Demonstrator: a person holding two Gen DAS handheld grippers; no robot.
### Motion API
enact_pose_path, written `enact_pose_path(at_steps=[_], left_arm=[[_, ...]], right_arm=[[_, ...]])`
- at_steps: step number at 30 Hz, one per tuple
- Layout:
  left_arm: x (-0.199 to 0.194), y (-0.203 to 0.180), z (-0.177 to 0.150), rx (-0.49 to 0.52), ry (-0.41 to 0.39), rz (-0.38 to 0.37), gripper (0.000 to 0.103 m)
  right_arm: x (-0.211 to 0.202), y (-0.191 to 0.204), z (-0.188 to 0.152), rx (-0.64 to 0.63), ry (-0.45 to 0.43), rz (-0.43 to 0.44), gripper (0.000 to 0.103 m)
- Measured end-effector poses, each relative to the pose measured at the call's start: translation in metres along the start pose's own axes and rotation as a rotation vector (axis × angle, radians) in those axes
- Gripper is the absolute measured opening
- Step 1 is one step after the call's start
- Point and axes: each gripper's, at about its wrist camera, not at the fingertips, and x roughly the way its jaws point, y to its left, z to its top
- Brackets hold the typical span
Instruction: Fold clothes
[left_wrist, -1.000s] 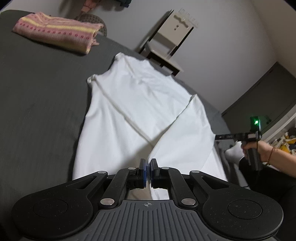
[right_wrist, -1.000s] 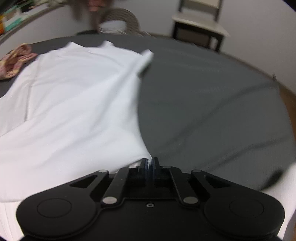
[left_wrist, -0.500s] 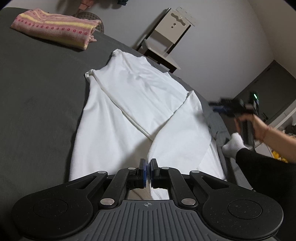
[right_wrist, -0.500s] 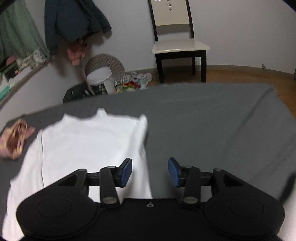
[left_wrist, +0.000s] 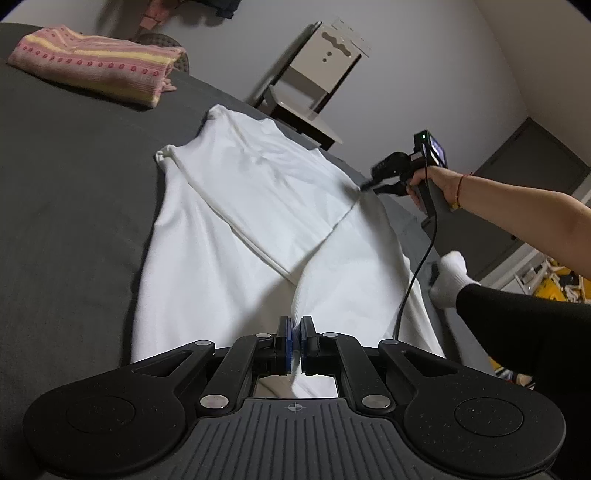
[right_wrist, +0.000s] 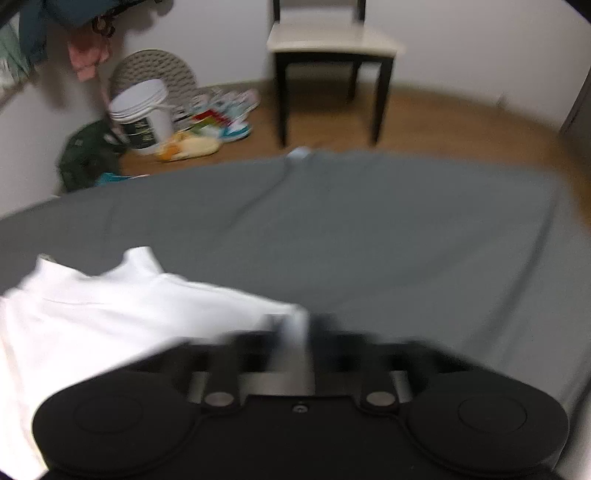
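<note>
The white knit garment (left_wrist: 258, 221) lies spread lengthwise on the dark grey bed cover (left_wrist: 74, 206), extending directly ahead of the left gripper (left_wrist: 294, 338). The left gripper is clenched on the garment's near hem, with a fold of white fabric pinched between its blue pads. One side panel is folded diagonally across the body of the garment.

Ahead and to the right of the left gripper, the right gripper (left_wrist: 364, 186) sits at the garment's far right corner, its tips against the fabric edge. In the right wrist view the right gripper (right_wrist: 295, 328) is motion-blurred, with white fabric between the fingers; its grasp state cannot be determined.

A folded pink and yellow striped sweater (left_wrist: 96, 66) rests far ahead-left of the left gripper, well apart from the white garment.
</note>
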Motion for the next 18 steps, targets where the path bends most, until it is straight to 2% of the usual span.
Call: enact_pose_path(at_steps=[4, 7, 9, 10, 11, 14, 16, 18], left_arm=[[-0.009, -0.006, 0.001, 0.035, -0.048, -0.031, 0.004], [-0.005, -0.007, -0.002, 0.052, -0.021, 0.008, 0.004], [0.001, -0.001, -0.003, 0.024, 0.002, 0.038, 0.004], [0.002, 0.001, -0.003, 0.010, 0.007, 0.050, 0.004], [0.004, 0.003, -0.002, 0.002, 0.010, 0.062, 0.004], [0.007, 0.005, -0.002, -0.004, 0.015, 0.086, 0.004], [0.008, 0.006, -0.002, -0.011, 0.020, 0.093, 0.004], [0.009, 0.007, -0.002, -0.012, 0.017, 0.098, 0.004]], right_arm=[[0.006, -0.006, -0.006, 0.022, -0.072, -0.021, 0.005], [0.010, -0.010, -0.011, 0.040, -0.125, -0.036, 0.008], [0.010, -0.020, -0.015, 0.141, -0.126, -0.004, 0.025], [0.006, -0.026, -0.014, 0.187, -0.144, 0.002, 0.045], [-0.002, -0.033, -0.015, 0.227, -0.182, 0.029, 0.059], [-0.027, -0.053, -0.015, 0.257, -0.215, 0.114, 0.062], [-0.041, -0.065, -0.020, 0.220, -0.184, 0.177, 0.062], [-0.048, -0.069, -0.026, 0.144, -0.144, 0.187, 0.058]])
